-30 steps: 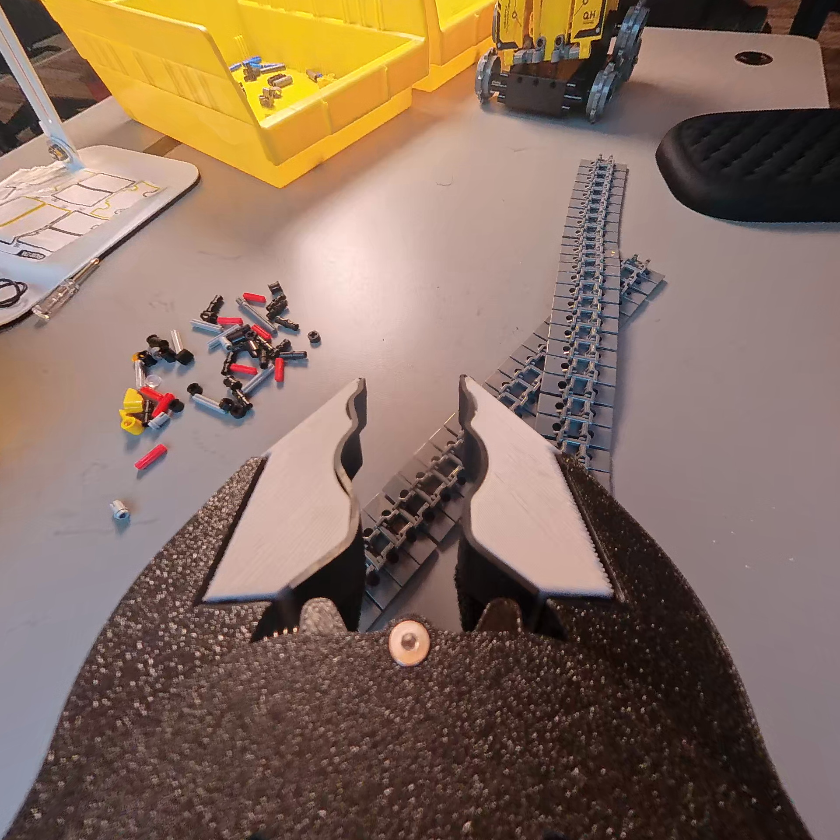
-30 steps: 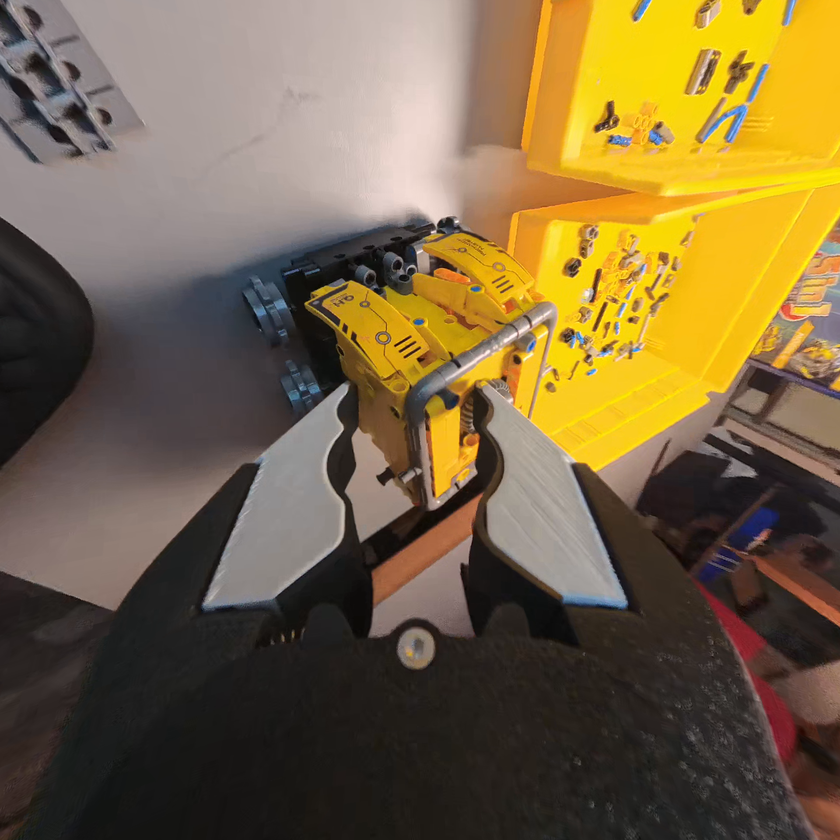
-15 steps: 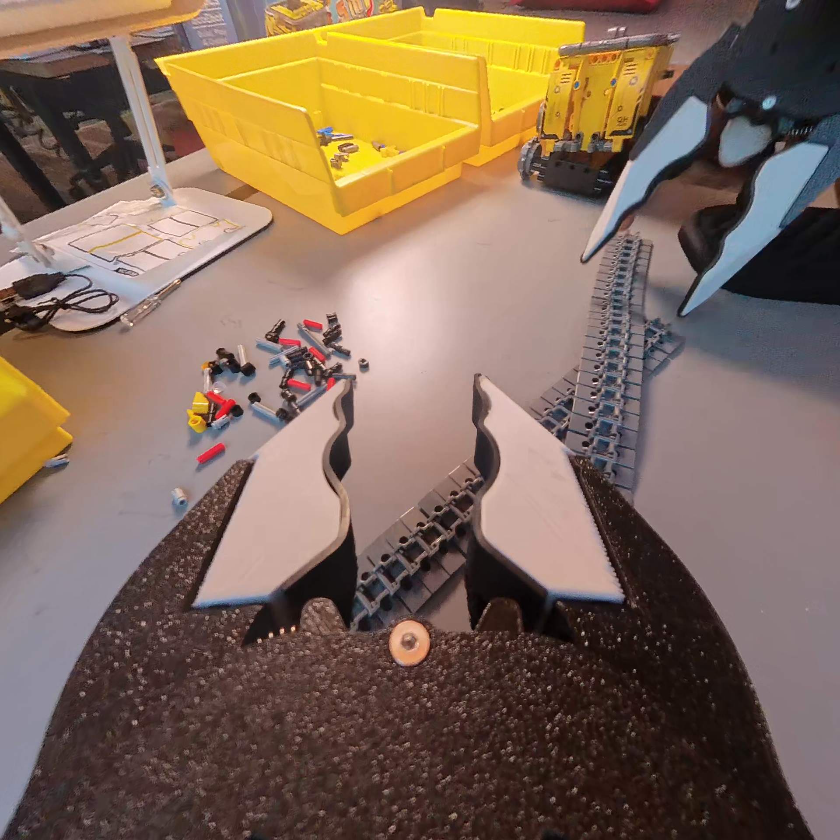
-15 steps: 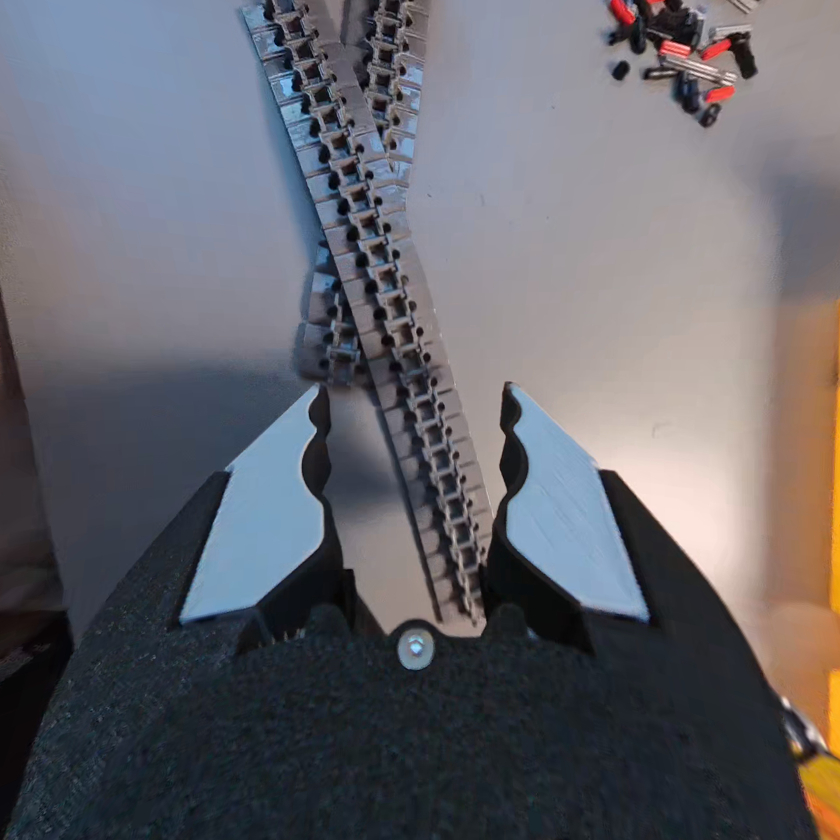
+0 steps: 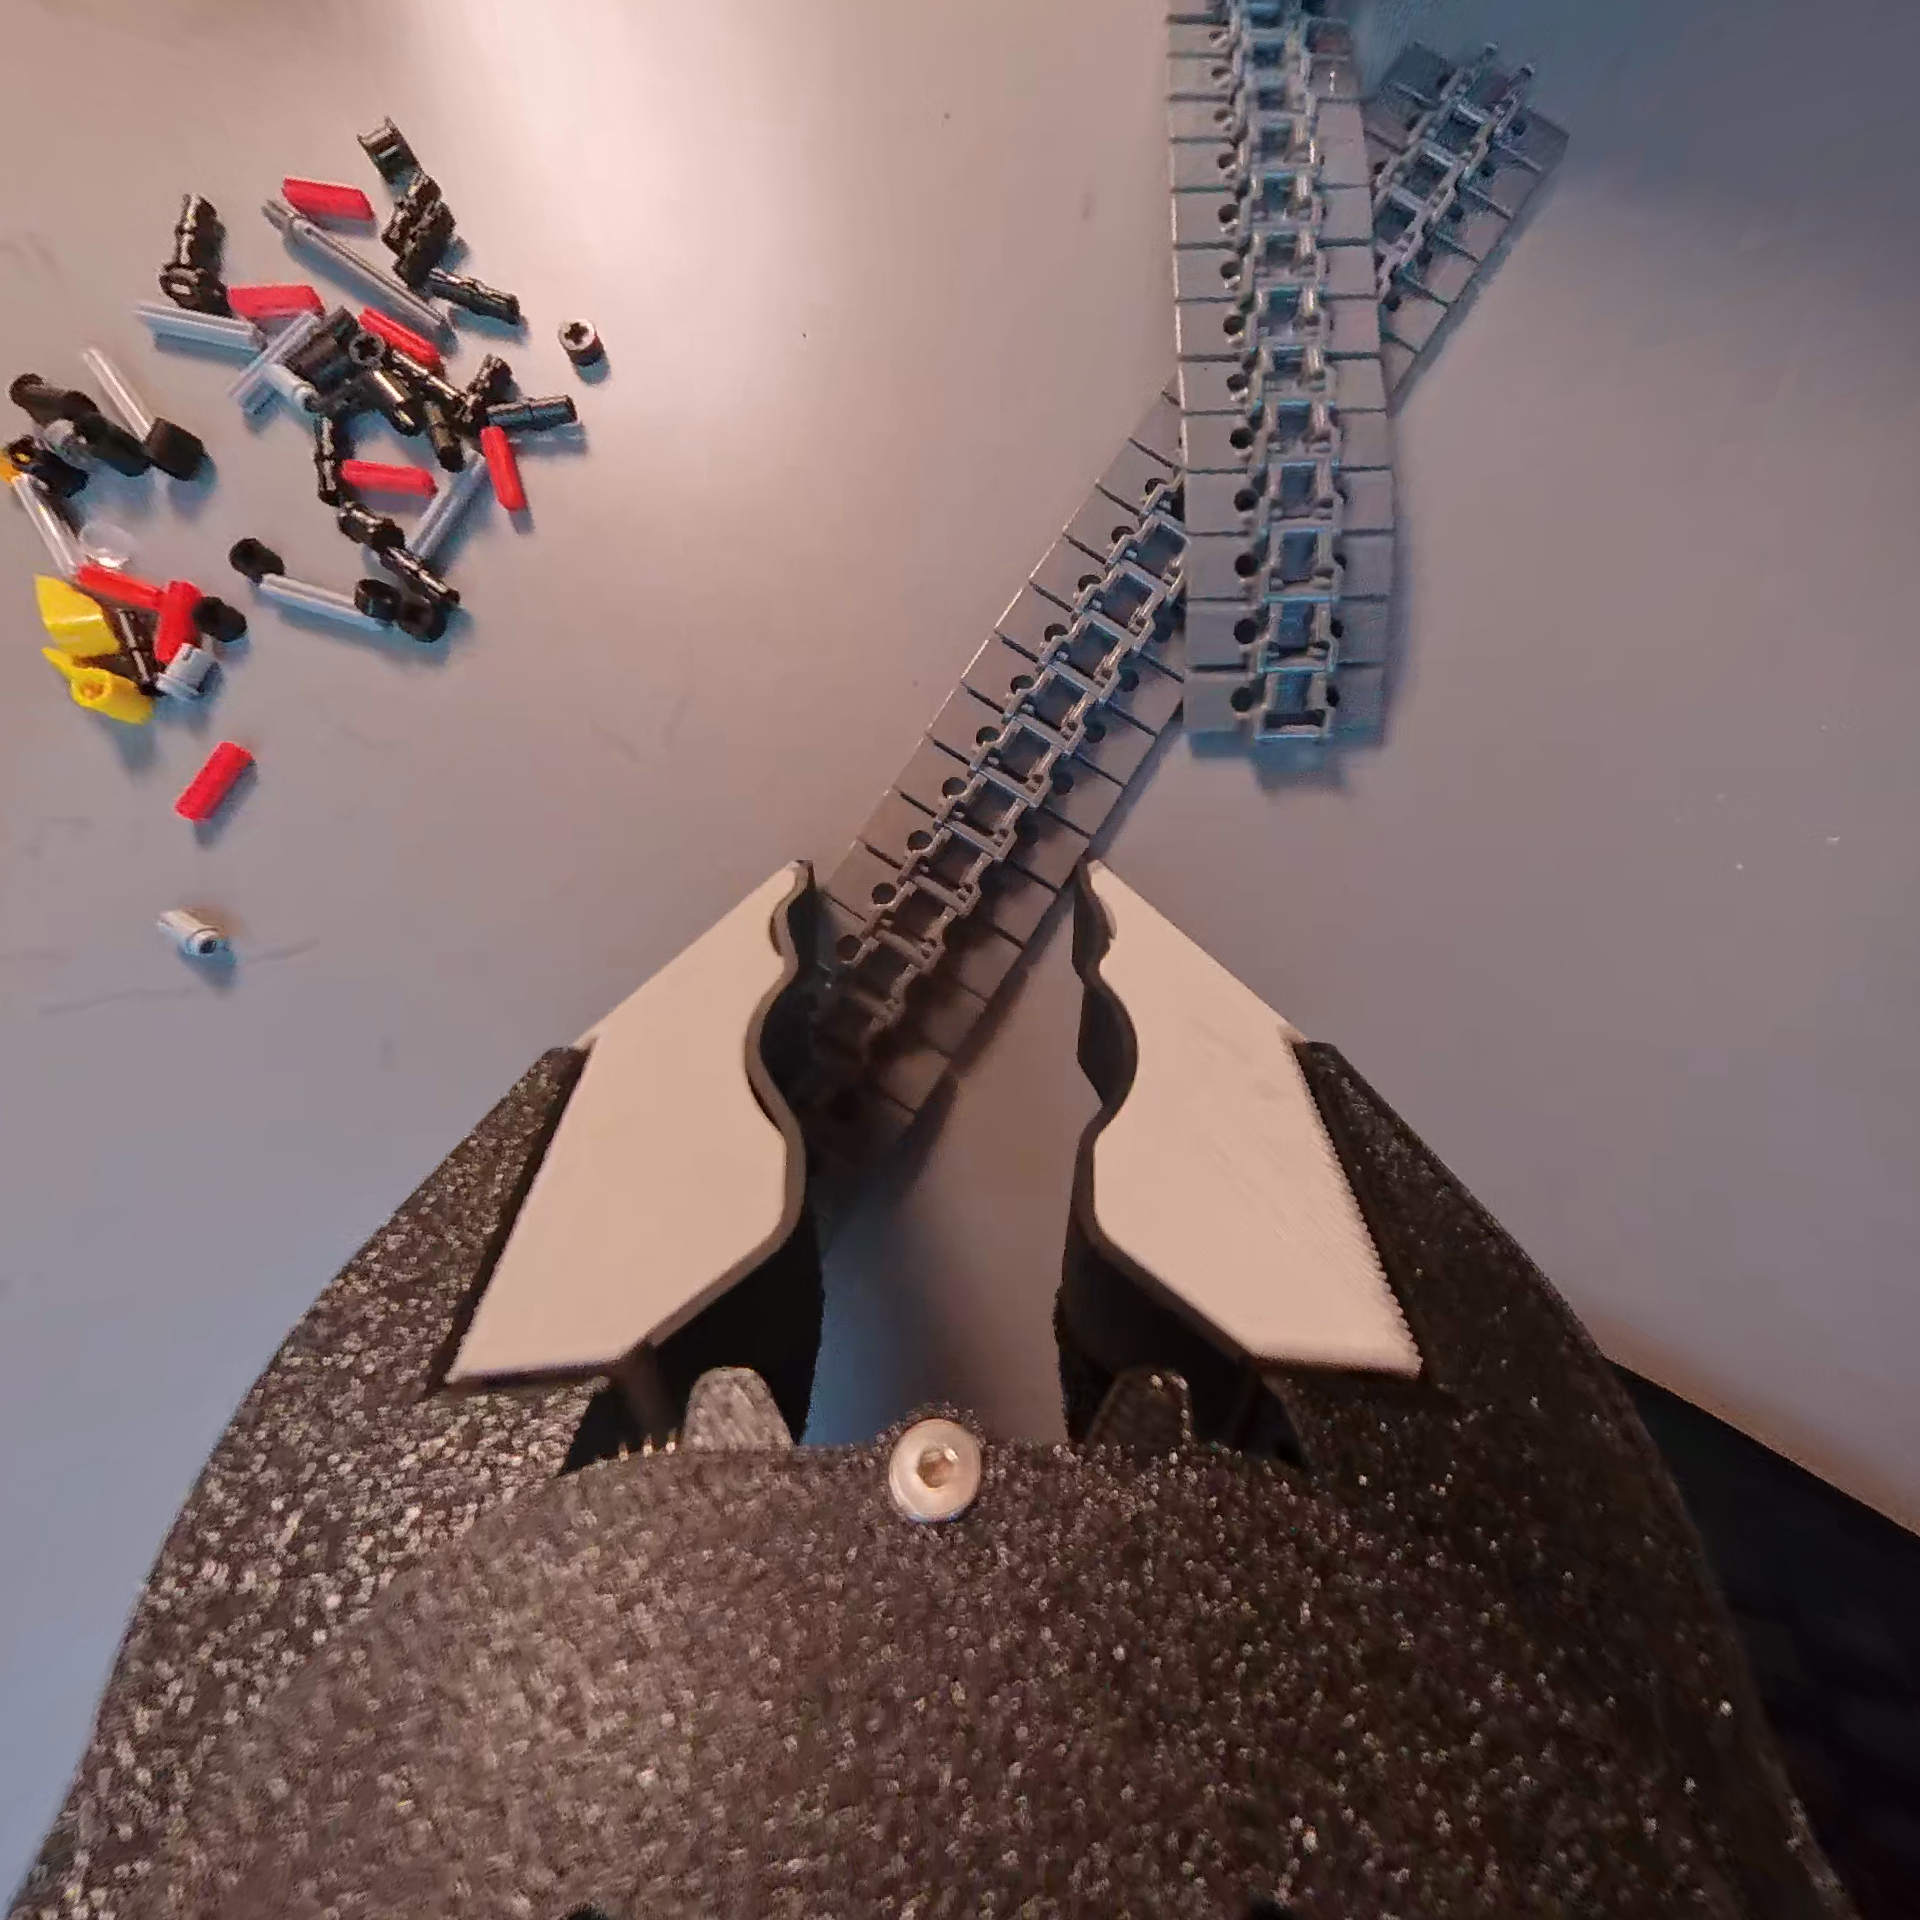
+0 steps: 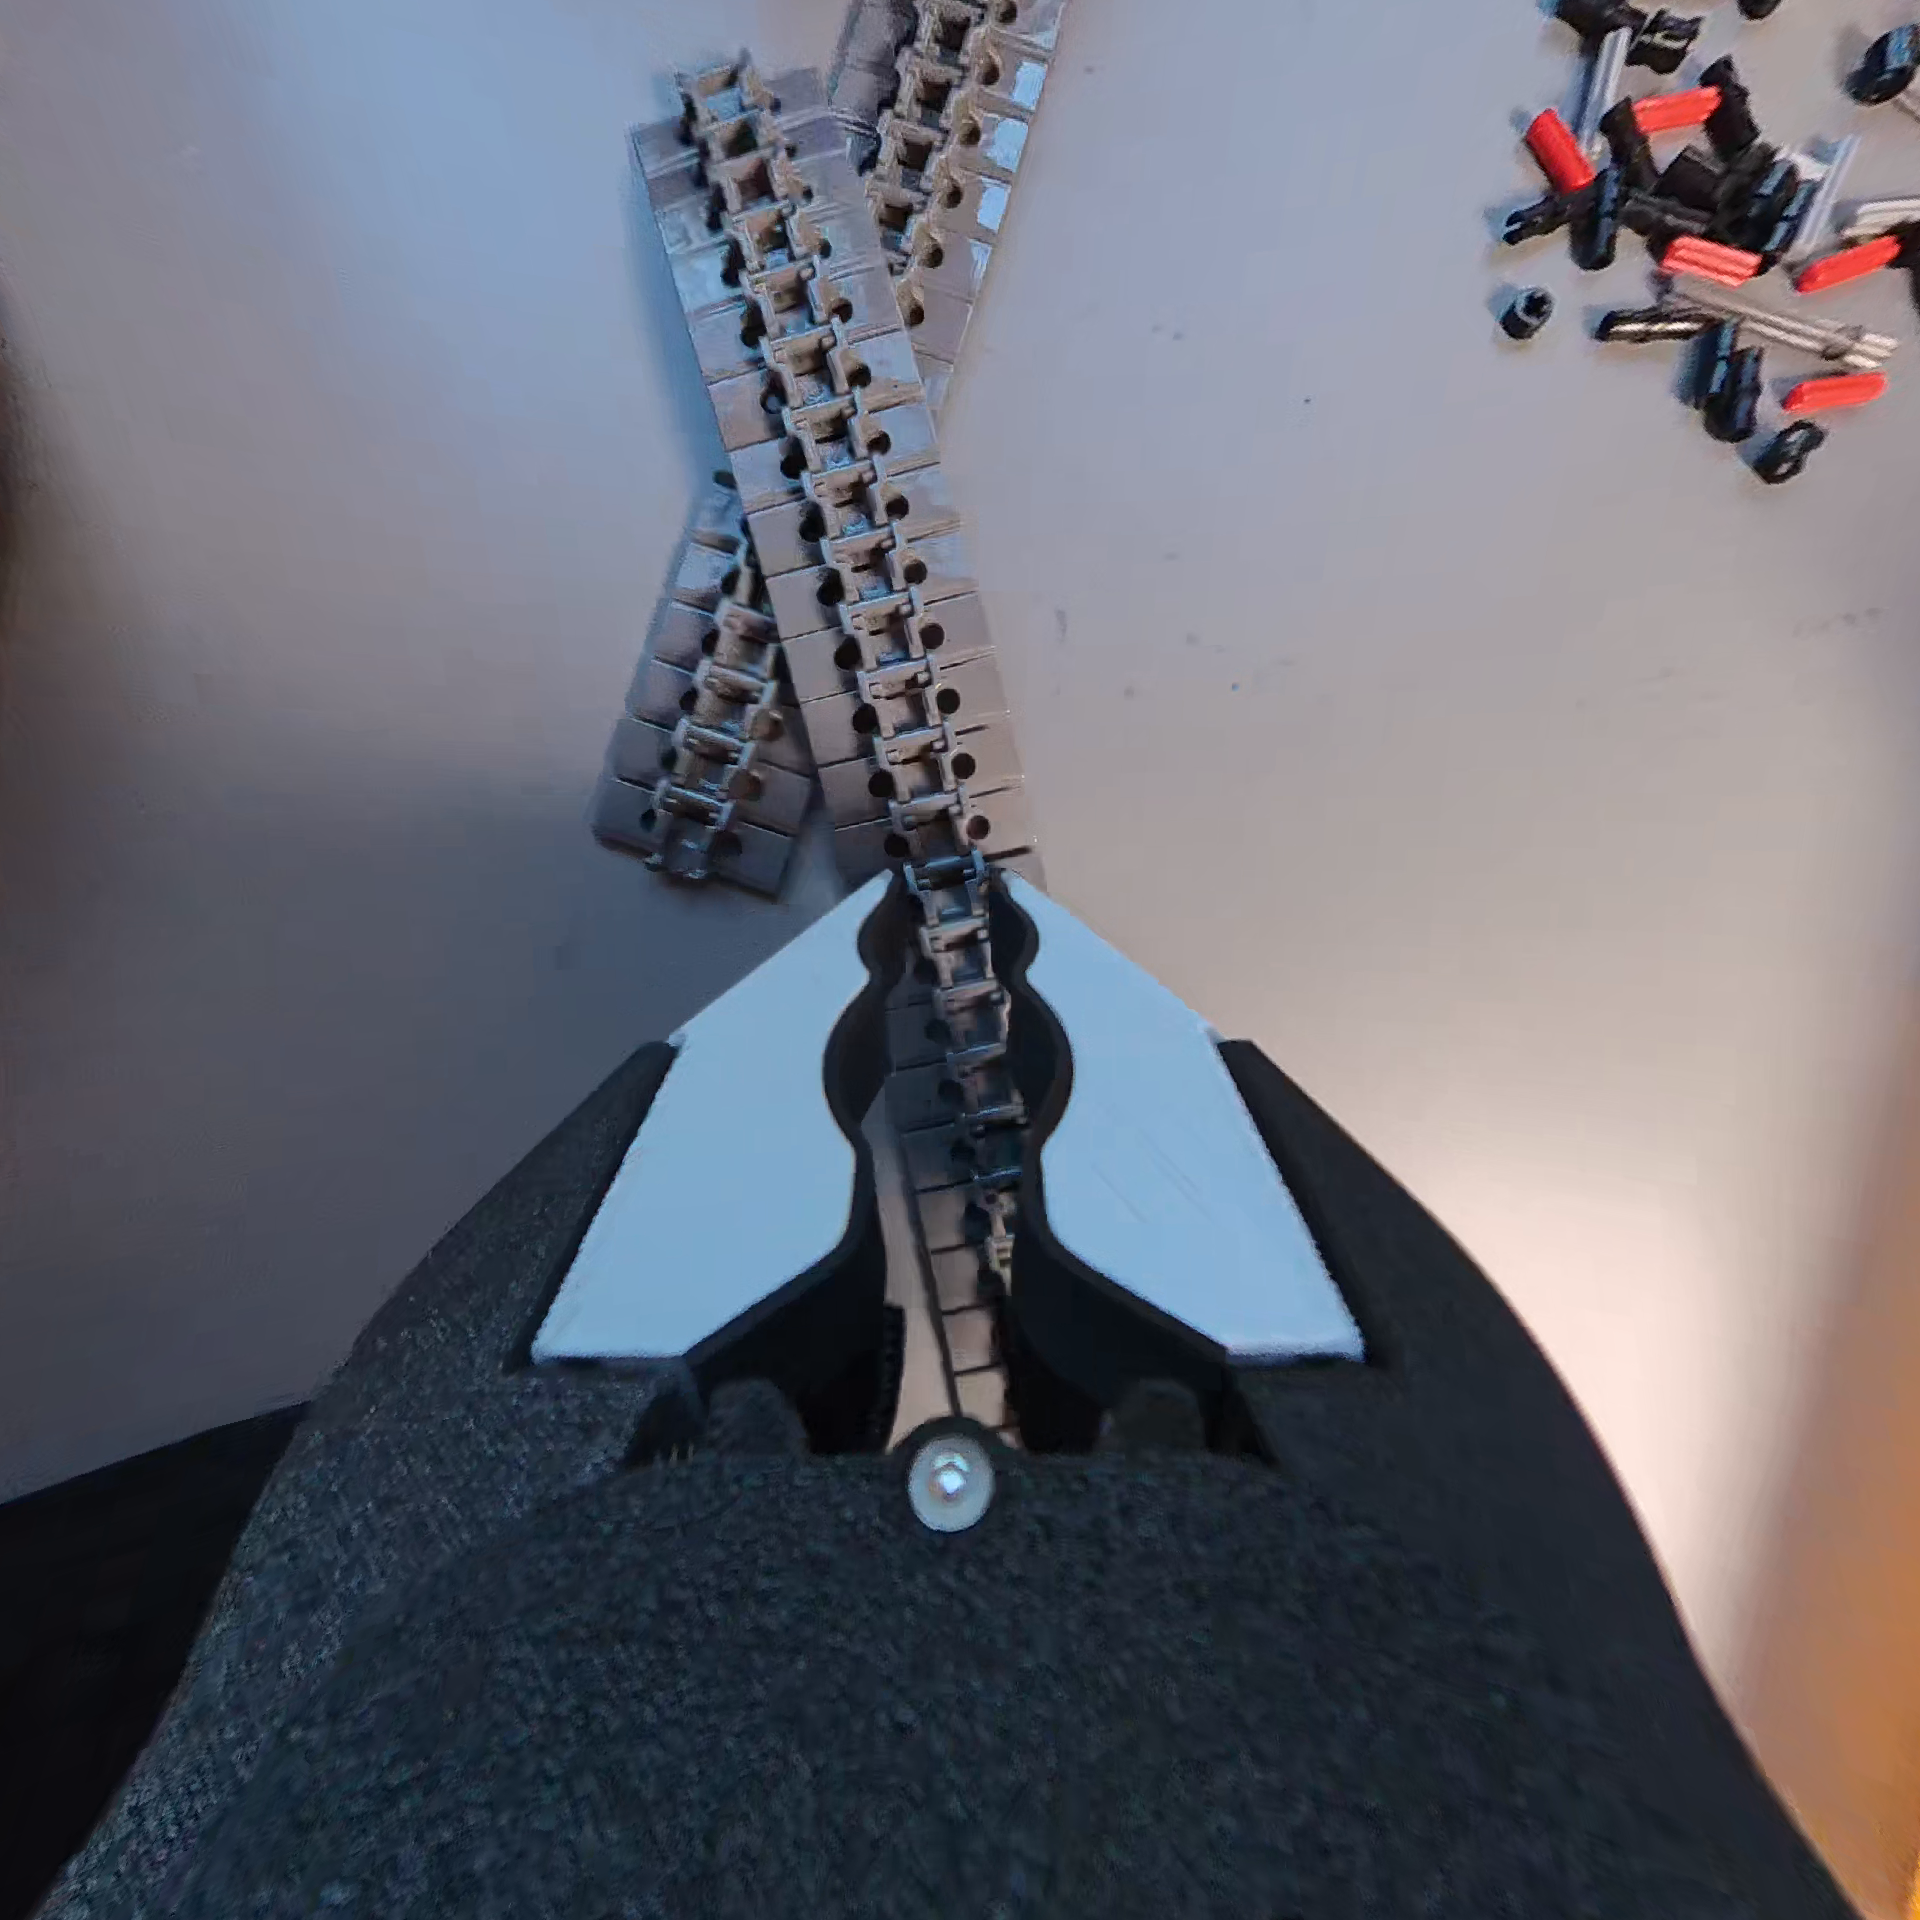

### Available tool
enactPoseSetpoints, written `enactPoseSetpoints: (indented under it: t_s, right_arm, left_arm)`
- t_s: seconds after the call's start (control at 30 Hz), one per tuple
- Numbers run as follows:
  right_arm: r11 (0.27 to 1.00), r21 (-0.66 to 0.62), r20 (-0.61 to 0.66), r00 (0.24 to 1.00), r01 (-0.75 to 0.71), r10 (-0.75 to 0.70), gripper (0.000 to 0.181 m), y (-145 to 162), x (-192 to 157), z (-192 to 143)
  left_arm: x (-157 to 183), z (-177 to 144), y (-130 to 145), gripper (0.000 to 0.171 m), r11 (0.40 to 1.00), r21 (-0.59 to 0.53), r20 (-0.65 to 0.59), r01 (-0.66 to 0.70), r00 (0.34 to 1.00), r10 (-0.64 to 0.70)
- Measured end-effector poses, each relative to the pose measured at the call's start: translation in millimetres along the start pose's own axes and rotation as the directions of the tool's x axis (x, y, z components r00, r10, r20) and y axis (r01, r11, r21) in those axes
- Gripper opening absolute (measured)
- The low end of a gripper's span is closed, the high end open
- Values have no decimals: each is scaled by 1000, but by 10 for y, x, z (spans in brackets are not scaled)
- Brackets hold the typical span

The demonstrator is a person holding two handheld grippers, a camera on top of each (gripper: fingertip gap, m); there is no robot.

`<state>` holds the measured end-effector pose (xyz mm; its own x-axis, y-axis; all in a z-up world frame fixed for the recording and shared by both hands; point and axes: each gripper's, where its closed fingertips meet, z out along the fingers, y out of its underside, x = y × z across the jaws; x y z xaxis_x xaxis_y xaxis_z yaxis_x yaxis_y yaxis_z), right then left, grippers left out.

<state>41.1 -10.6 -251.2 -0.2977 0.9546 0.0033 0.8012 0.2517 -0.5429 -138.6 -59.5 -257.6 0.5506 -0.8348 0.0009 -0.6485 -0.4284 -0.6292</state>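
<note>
The right claw (image 6: 943, 883) is pinched narrow on the raised centre ridge of a grey track (image 6: 862, 540), its tips touching the links on both sides; the track runs away from the tips and crosses over a second track (image 6: 717, 686), whose near end lies just left of the claw. Far ahead and to its right sits a scatter of small black, red and grey pins (image 6: 1704, 239) on the grey table (image 6: 1351, 727). The left claw (image 5: 940, 883) stands wide, with one track (image 5: 1039, 727) running between its fingers, close against the left finger (image 5: 665, 1164) and clear of the right one. Ahead and to its right that track passes under the other track (image 5: 1283, 416). The loose pins (image 5: 343, 416) lie ahead to its left, a few yellow bits (image 5: 78, 644) at their near edge.
</note>
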Motion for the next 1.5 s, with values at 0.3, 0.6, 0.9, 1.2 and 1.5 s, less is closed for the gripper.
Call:
enactPoseSetpoints:
  t_s: [0.3,0.6,0.9,1.2,1.5]
  right_arm:
    - [996,-48,-304,951,-73,55,12,263,573,-199]
    - [986,51,-352,921,-162,169,44,220,750,-203]
    - [976,199,-359,921,-85,153,36,-117,710,-364]
    - [997,70,8,1000,-18,17,53,-314,-235,232]
    - [973,152,-49,985,173,-167,19,-451,-201,266]
  left_arm:
    - [87,-46,57,46,999,-34,32,35,999,-34]
    - [242,88,-107,46,998,-66,30,22,999,-20]
    - [460,407,-508,46,999,-31,3,-11,1000,11]
    - [367,228,-636,42,995,53,-136,90,987,-82]
    - [370,243,-824,50,991,115,-253,73,967,-42]
